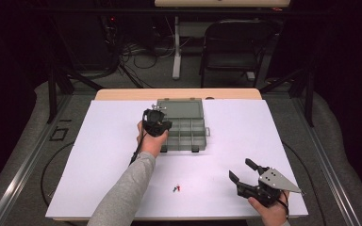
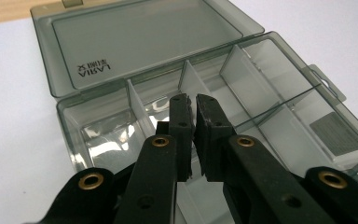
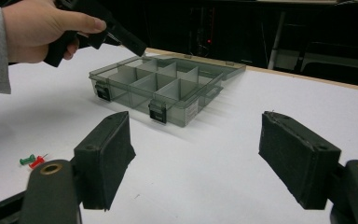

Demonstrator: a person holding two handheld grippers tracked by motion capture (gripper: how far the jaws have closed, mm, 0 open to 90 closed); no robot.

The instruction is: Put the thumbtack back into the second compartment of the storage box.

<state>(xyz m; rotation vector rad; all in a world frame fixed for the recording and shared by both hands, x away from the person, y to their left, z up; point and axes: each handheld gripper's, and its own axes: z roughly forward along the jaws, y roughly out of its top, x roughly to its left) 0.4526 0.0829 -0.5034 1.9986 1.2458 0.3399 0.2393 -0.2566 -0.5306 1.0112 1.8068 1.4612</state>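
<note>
White sheet (image 1: pixel 226 141) — pushpins' (image 1: pixel 176 189) points indistinct.

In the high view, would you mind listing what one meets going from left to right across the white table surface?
Left gripper over the box's left end → open compartment box → green and red pushpins, lying nearer the person → right gripper, jaws wide apart, near the table's right front.
</note>
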